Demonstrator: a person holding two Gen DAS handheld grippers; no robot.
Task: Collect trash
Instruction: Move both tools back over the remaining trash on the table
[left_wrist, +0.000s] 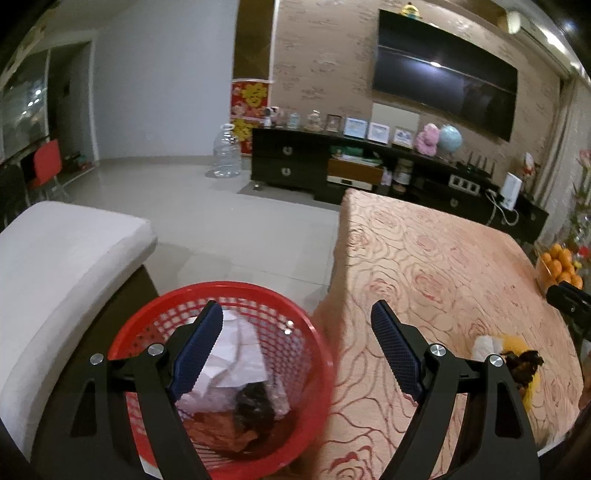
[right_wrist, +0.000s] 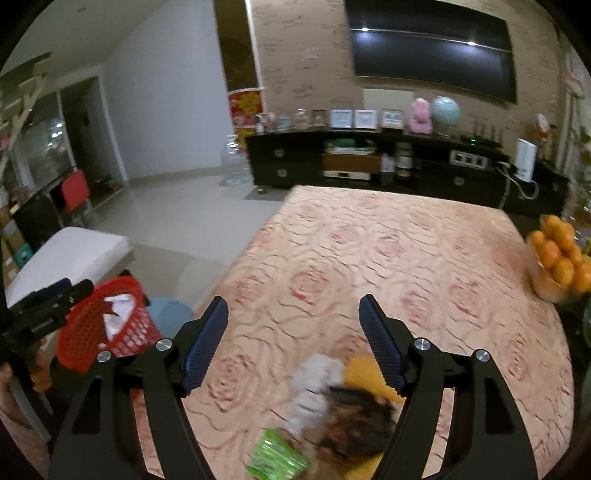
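Left gripper (left_wrist: 295, 347) fingers wide above red basket (left_wrist: 314, 369), right gripper (right_wrist: 293, 341) fingers wide over blurred trash pile (right_wrist: 332, 402) on table (right_wrist: 406, 258)

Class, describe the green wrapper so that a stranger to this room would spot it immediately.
Start at the table with the rose-patterned cloth. At its near edge a small pile of trash lies between the fingers of the open right gripper. The green wrapper is the flat, bright green piece nearest the camera, beside the white crumpled tissue and the dark brown scrap.
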